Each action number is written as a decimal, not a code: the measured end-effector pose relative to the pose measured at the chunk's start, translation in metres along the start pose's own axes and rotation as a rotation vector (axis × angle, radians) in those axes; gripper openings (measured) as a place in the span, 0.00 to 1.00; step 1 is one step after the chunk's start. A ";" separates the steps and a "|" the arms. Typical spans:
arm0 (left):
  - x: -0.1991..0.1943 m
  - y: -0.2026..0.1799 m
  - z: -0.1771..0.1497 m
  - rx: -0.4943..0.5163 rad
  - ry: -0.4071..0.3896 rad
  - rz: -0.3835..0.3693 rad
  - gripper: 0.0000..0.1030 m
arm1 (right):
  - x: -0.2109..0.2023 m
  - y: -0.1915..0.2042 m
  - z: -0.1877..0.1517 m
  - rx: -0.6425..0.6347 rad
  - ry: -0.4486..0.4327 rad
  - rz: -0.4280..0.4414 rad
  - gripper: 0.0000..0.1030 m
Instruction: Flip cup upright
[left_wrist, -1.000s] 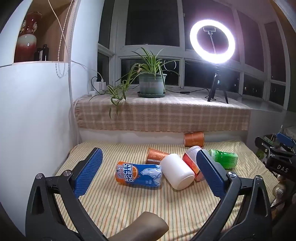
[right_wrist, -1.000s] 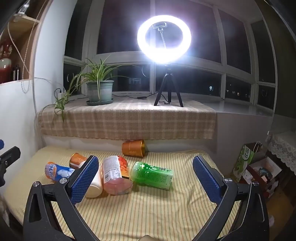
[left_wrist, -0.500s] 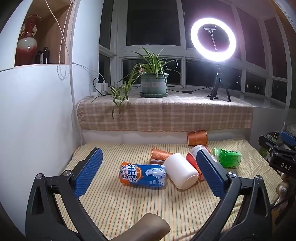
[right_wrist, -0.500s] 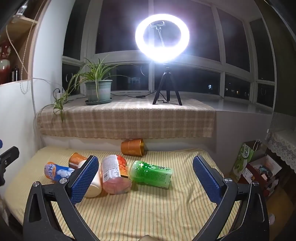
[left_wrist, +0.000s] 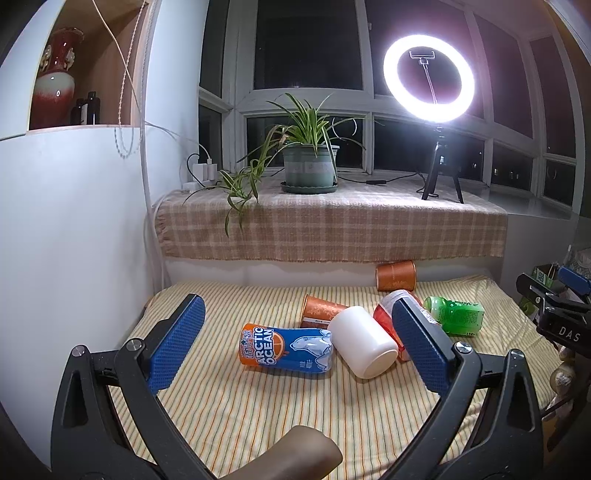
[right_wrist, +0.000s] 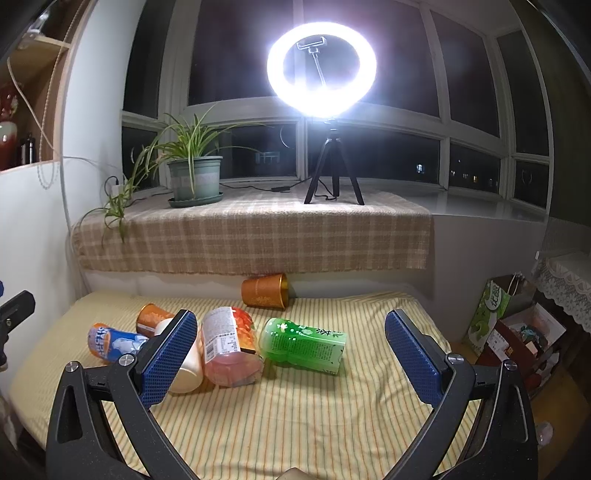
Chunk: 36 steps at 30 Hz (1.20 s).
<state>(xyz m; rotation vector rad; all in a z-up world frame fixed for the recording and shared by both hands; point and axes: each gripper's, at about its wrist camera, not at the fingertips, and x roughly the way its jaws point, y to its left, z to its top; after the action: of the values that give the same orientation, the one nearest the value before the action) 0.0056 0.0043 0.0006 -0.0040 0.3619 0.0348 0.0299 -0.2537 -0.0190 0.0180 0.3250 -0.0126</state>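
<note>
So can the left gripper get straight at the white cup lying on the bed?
Probably yes. The left gripper is open above the striped bed, and the white cup lies ahead near its right finger, its near end unblocked, though the Arctic Ocean cup crowds its left.

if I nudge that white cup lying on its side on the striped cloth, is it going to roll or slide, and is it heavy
The white cup lies on its side, round-walled, so a nudge would probably roll it, likely in a curve if it tapers. It looks empty and plain, so probably light. The Arctic Ocean cup and red cup look close enough to stop it. Its smooth wall may slip in the tongs.
</note>
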 end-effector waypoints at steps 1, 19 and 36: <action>0.001 0.000 0.000 0.001 0.000 0.001 1.00 | 0.000 0.000 0.000 -0.001 0.000 0.000 0.98; 0.001 -0.001 0.002 -0.005 -0.002 0.001 1.00 | -0.002 0.002 -0.002 -0.001 0.006 0.015 0.98; 0.001 0.000 0.003 -0.007 -0.005 -0.001 1.00 | 0.001 0.007 0.000 -0.008 0.011 0.024 0.98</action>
<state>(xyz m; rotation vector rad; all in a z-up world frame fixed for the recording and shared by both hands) 0.0074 0.0044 0.0032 -0.0110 0.3566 0.0353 0.0308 -0.2469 -0.0193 0.0145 0.3361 0.0130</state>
